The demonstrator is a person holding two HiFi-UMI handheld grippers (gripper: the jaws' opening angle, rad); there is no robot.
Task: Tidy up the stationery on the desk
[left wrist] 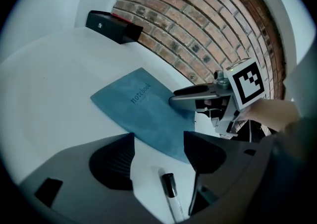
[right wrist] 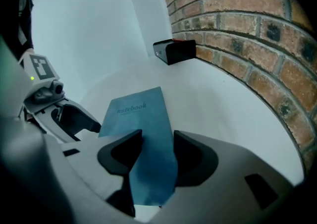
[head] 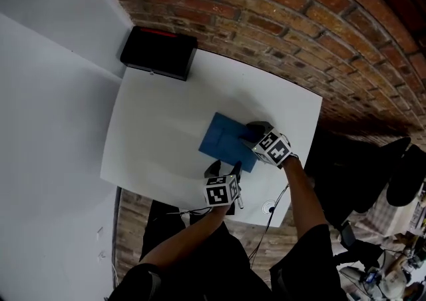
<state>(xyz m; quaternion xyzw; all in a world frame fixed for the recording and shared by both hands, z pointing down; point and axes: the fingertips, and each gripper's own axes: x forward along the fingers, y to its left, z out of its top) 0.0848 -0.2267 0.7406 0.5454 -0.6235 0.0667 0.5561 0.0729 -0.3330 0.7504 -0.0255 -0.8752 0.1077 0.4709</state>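
Observation:
A blue notebook (head: 226, 138) lies flat on the white desk (head: 153, 133), right of centre. My right gripper (head: 253, 130) sits over the notebook's right corner. In the right gripper view the blue cover (right wrist: 136, 114) fills the gap between the parted jaws of the right gripper (right wrist: 157, 143), which grip nothing. My left gripper (head: 225, 170) hovers at the notebook's near edge, open. A pen with a black cap (left wrist: 171, 193) lies on the desk under the left gripper (left wrist: 158, 153), loose between its jaws. The notebook (left wrist: 143, 109) is just ahead of it.
A black box (head: 158, 52) stands at the desk's far left corner by the brick wall. A thin cable (head: 269, 210) runs over the near desk edge. White walls close off the left side. Dark bags and clutter sit on the floor at the right.

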